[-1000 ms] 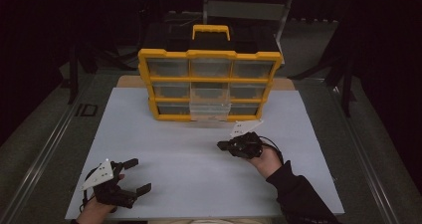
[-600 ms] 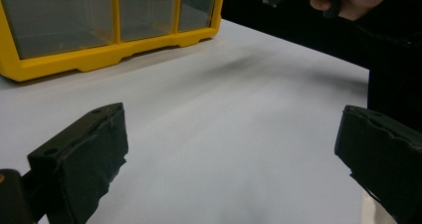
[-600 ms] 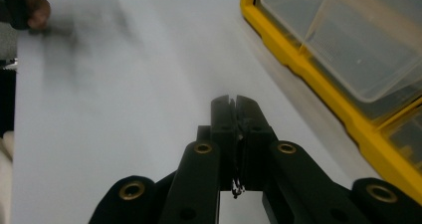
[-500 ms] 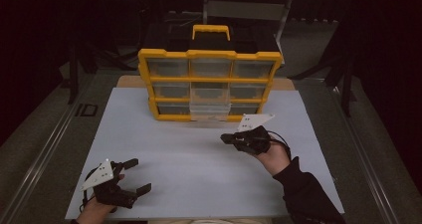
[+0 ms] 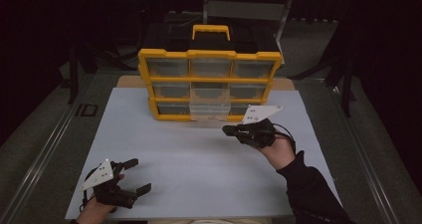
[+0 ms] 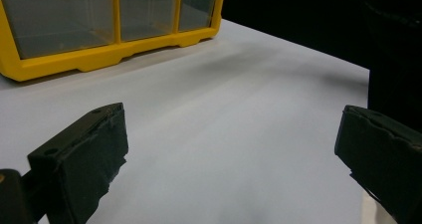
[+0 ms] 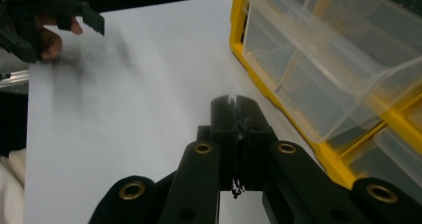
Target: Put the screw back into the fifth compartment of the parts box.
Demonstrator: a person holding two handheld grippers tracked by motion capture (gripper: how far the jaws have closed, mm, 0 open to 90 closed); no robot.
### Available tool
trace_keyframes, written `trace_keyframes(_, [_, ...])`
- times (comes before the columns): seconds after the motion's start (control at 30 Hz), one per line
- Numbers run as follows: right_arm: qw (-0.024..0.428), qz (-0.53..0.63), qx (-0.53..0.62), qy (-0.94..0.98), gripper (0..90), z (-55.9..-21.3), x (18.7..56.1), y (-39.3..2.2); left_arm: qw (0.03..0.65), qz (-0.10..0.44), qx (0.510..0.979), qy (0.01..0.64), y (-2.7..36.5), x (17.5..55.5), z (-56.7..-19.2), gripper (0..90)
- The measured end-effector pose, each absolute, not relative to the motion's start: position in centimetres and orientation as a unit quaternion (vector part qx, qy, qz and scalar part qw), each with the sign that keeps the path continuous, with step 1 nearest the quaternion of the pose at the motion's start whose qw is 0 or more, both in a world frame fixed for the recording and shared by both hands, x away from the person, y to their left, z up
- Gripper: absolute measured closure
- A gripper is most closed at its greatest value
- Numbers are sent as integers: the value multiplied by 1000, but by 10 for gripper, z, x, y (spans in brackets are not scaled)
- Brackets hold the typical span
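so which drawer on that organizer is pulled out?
The bottom-row middle drawer: it juts forward past the yellow frame, while the other eight sit flush. The right gripper, jaws shut, sits just right of it.

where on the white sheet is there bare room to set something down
Free: the wide middle of the white sheet, between left tool and right tool. Crowded: the strip before the yellow organizer, where a bottom drawer sticks out.
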State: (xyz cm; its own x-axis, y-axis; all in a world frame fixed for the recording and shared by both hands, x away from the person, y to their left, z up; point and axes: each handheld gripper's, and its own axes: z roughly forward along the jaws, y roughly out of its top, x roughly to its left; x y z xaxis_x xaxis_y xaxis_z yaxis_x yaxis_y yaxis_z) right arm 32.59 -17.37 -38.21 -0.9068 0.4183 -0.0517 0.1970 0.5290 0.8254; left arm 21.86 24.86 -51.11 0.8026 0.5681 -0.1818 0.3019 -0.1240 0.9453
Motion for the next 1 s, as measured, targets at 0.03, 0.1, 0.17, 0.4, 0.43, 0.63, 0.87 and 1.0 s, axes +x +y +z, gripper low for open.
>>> trace_keyframes(0.03, [125, 453, 177, 865, 876, -379, 326, -173, 593, 113, 741, 293, 249, 219, -511, 13])
trace_keyframes(0.1, [129, 453, 174, 865, 877, -375, 327, -173, 593, 112, 741, 294, 249, 219, -511, 13])
trace_keyframes(0.17, [136, 455, 170, 864, 876, -367, 328, -172, 594, 112, 741, 294, 249, 219, -511, 13])
trace_keyframes(0.4, [146, 460, 171, 859, 876, -352, 337, -172, 593, 113, 741, 293, 249, 219, -511, 13])
trace_keyframes(0.43, [146, 462, 173, 857, 876, -349, 339, -172, 593, 113, 742, 293, 249, 219, -511, 13])
trace_keyframes(0.63, [154, 468, 176, 852, 876, -338, 352, -168, 593, 112, 741, 294, 249, 219, -511, 13])
trace_keyframes(0.87, [160, 470, 182, 849, 877, -330, 365, -162, 594, 111, 741, 294, 249, 219, -511, 12])
trace_keyframes(1.0, [163, 466, 187, 850, 876, -327, 376, -159, 594, 111, 741, 294, 249, 219, -511, 13])
